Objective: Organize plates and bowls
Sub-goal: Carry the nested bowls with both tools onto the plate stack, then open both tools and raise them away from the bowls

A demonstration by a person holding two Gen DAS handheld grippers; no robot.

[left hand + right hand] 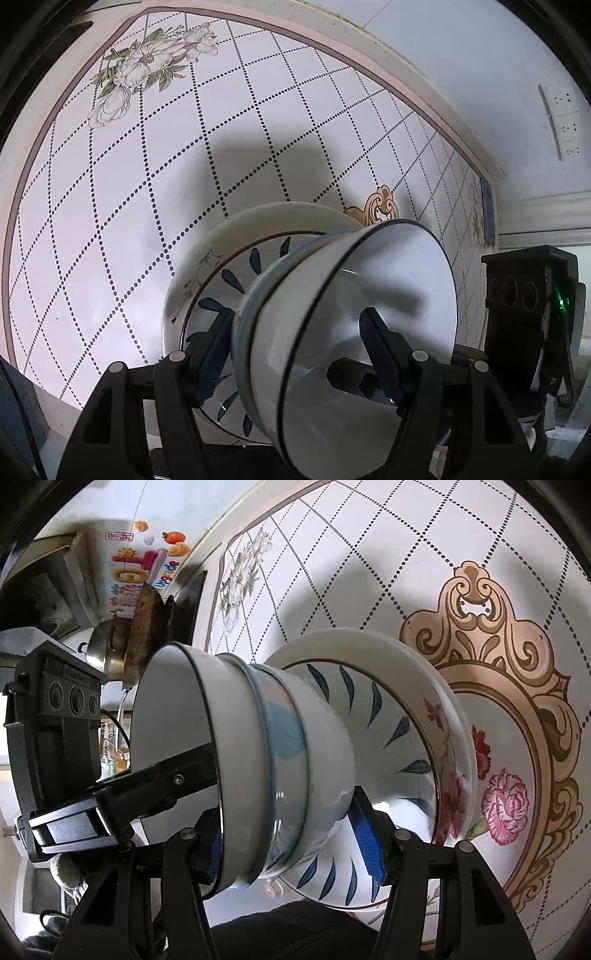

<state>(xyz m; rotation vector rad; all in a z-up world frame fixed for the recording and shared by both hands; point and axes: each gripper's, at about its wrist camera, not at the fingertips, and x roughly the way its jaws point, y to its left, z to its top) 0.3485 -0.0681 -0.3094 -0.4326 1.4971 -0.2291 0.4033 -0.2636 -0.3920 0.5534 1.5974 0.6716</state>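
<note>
Fingers of the left gripper (pixel 299 354) stand about half open and clamp a stack of bowls (pixel 332 332) and plates (pixel 229 266), one finger outside against the plates' side, the other inside the top bowl. The right gripper (pixel 291 834) grips the same stack (pixel 258 760) from the other side, also half open, one pad at the top bowl's rim, the blue pad (pixel 365 845) behind the lowest bowl against the leaf-patterned plate (pixel 388 716). The stack is lifted and tilted on its side above a table (pixel 110 184) with dotted diamond lines and flower prints. A floral plate (pixel 454 738) sits at the bottom of the stack.
</note>
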